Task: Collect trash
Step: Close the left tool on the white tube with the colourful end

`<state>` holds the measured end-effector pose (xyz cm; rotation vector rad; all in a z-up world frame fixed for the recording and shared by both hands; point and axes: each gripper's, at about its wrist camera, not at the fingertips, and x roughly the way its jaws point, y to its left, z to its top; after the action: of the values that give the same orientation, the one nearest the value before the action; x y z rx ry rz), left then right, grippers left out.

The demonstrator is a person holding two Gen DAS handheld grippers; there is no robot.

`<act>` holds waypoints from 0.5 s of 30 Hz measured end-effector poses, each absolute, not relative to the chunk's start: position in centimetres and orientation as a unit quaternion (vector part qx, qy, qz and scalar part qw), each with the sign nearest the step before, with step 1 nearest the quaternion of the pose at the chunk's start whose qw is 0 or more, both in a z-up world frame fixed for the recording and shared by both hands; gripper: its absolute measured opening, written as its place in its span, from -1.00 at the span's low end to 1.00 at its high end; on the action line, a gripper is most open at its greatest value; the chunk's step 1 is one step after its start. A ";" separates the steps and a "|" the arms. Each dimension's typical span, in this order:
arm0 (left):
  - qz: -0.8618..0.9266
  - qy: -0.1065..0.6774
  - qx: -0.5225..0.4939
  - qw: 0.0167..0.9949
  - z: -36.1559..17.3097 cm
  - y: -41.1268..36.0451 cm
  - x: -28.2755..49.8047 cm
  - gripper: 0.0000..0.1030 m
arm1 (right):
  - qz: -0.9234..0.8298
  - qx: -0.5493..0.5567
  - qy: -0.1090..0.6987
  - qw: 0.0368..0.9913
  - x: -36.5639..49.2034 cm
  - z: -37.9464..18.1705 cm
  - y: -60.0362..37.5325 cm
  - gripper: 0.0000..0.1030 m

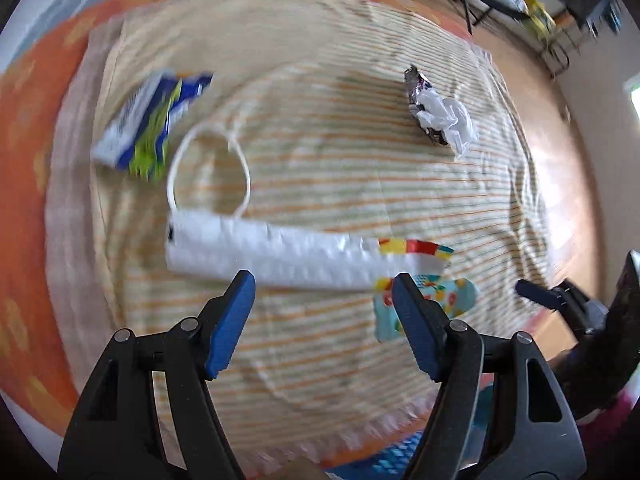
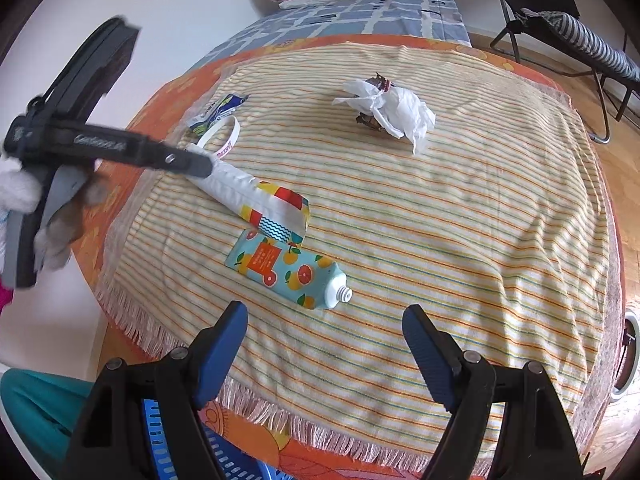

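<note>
Striped towel (image 2: 460, 240) spread over orange cover, carrying all the trash. White folded bag with colourful end (image 2: 256, 200) lying left of centre, loop handle (image 2: 224, 136) at far end. Citrus-print tube (image 2: 288, 268) just beside bag's colourful end, cap off, nozzle toward camera. Crumpled white tissue on brown wrapper (image 2: 384, 108) well apart, far side. Blue-green wrapper (image 1: 148, 120) beyond loop handle. Blue basket (image 2: 168, 440) peeking below near edge, likely the bin.

Left hand-held gripper (image 1: 322, 292) with jaws apart, hovering over white bag, nothing held. Right hand-held gripper (image 2: 324, 328) jaws apart, empty, near the tube.

Step judged: approach for pickup, nothing collected yet in hand. Next: lower left onto bag's thin body, close, lift; flat floppy item, risk of pinching towel too.
</note>
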<state>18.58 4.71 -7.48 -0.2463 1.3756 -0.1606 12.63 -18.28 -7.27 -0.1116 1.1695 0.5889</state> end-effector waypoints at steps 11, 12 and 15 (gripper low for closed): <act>-0.008 0.615 -0.210 0.760 -10.1 6.1 22.0 0.42 | 0.276 -0.054 0.536 0.796 12.9 -6.7 -18.2 0.60; -0.005 0.612 -0.213 0.762 -10.0 6.1 22.1 0.42 | 0.276 -0.053 0.537 0.795 13.0 -6.8 -18.3 0.60; -0.001 0.609 -0.234 0.758 -9.9 6.7 21.6 0.42 | 0.277 -0.052 0.539 0.794 13.0 -6.9 -18.4 0.60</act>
<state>21.61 6.72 -9.89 -0.5092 1.3273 -0.0019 13.02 -18.41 -6.94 -0.1112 1.1593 0.5961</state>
